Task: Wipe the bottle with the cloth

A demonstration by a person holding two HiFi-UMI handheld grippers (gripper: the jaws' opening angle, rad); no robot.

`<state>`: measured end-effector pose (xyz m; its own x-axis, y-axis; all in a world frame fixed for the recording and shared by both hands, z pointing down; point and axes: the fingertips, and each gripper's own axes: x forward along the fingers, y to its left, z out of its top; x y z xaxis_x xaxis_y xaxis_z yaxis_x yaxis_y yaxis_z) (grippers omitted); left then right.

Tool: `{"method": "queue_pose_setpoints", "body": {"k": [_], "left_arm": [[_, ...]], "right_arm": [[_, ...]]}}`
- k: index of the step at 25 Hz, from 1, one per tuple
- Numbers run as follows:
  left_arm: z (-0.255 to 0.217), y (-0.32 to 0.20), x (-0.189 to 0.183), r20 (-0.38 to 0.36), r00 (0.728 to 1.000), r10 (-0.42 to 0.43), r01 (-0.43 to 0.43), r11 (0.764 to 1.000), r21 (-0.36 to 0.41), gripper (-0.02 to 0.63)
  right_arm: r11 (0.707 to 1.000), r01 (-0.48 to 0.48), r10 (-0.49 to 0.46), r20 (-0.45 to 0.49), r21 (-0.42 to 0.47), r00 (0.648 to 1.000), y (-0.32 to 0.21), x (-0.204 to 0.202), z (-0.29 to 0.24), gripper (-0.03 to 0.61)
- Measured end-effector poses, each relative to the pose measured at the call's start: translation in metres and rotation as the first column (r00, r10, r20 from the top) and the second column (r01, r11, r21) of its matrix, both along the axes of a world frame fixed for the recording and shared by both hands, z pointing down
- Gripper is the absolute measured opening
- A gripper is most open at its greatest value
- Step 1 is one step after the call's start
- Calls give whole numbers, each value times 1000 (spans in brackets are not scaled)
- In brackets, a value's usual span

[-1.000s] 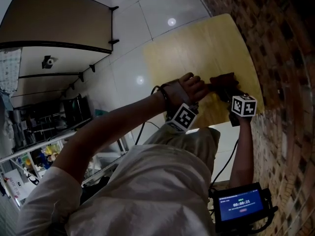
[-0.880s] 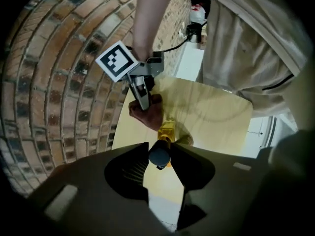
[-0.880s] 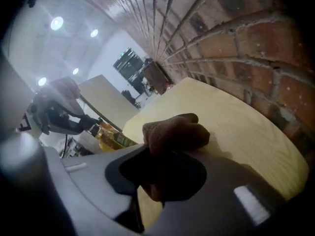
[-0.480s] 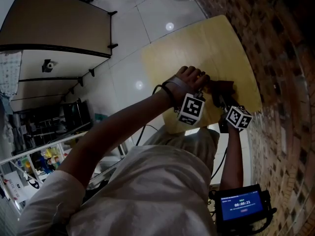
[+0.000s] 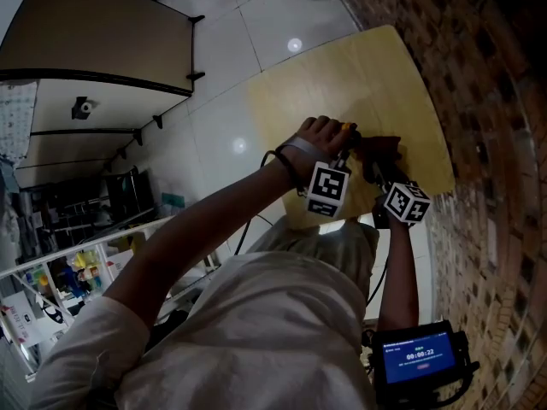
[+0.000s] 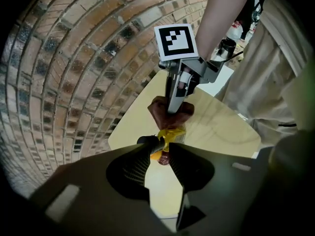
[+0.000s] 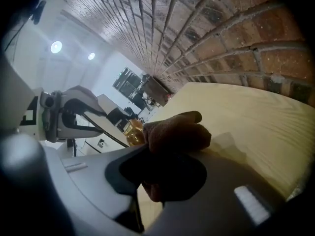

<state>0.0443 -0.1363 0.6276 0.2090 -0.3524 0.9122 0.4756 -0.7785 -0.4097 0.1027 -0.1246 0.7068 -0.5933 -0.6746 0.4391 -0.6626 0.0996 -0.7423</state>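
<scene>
Your left gripper (image 6: 160, 147) jaws have just been closing. They pinch the bottle (image 6: 171, 132) at their tips, held over the table (image 5: 376, 67) toward its near edge. Your right gripper (image 7: 172, 152) is clamped tight on the brown cloth (image 7: 178, 131). The cloth touches the bottle on the side away from the left jaws. A brick wall (image 6: 74, 58) runs just past the table's right edge.

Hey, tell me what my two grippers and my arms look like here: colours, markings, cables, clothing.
The left gripper and right gripper are grey, with broad dark jaws; the left's pads are ribbed. Each carries a white cube printed with black square markers. Thin black cables trail from them. The person wears a pale short-sleeved shirt and a dark wristband.
</scene>
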Motion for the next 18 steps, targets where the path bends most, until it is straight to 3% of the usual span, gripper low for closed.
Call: {"method": "queue_pose_setpoints", "body": {"k": [8,15,18], "left_arm": [[-26,26,-20,-40,996,-84,83,996,-28,129],[-10,23,-29,-19,996,-87,87,996,2,132],[-18,24,-25,-53,989,-138,137,990,-18,133]], "right_arm": [[998,59,-58,-40,17,998,6,-19,-20,71],[997,72,-70,-64,29,995,3,-19,-18,71],[997,69,-66,-72,42,995,4,-18,-21,71]]}}
